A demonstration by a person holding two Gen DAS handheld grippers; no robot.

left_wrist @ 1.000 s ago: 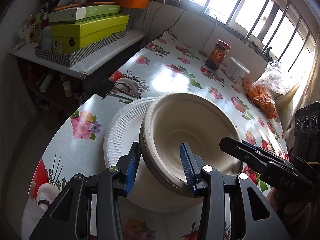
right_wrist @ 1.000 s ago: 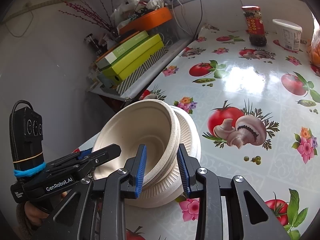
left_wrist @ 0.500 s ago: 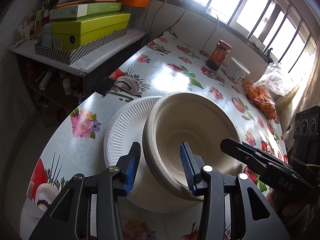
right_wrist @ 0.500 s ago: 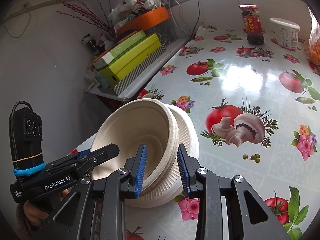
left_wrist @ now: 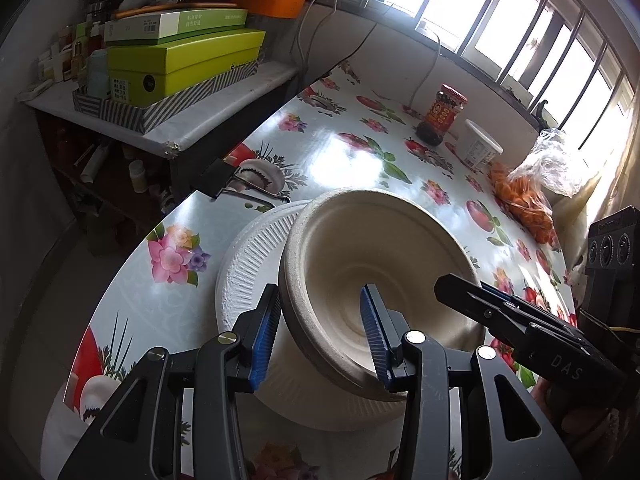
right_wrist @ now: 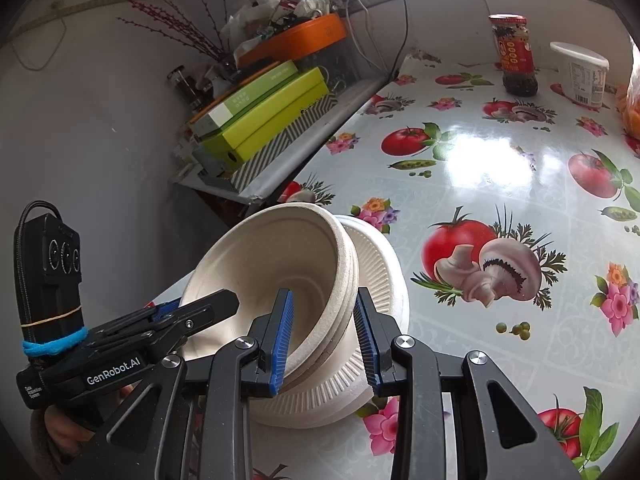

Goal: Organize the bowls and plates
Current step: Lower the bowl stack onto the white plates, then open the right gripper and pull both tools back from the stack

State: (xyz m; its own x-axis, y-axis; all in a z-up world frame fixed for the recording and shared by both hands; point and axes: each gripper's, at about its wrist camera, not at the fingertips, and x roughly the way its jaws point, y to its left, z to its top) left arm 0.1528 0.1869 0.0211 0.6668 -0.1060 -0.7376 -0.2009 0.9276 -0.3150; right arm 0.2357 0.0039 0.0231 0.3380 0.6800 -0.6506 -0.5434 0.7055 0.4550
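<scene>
Jaws on both sides straddle the tilted beige paper bowl's [left_wrist: 372, 264] rim: the left gripper [left_wrist: 320, 332] has one blue pad outside and one inside the near wall, partly open, and whether its pads press the wall I cannot tell. The right gripper [right_wrist: 324, 336] sits narrower, clamped over the stacked bowl rims from the opposite edge. That bowl leans in the white ribbed paper plate [left_wrist: 248, 264], which rests on the bench [left_wrist: 340, 160] near its edge. Compared with a second ago, the bowl has tipped slightly further and the view has shifted a touch; the jaws have not changed width. Glossy tomato-and-mushroom oilcloth covers the bench; a red-labelled sauce jar [left_wrist: 442, 114] and white tub [left_wrist: 482, 150] stand far back by the barred window, green boxes [left_wrist: 184, 62] on the side shelf.
</scene>
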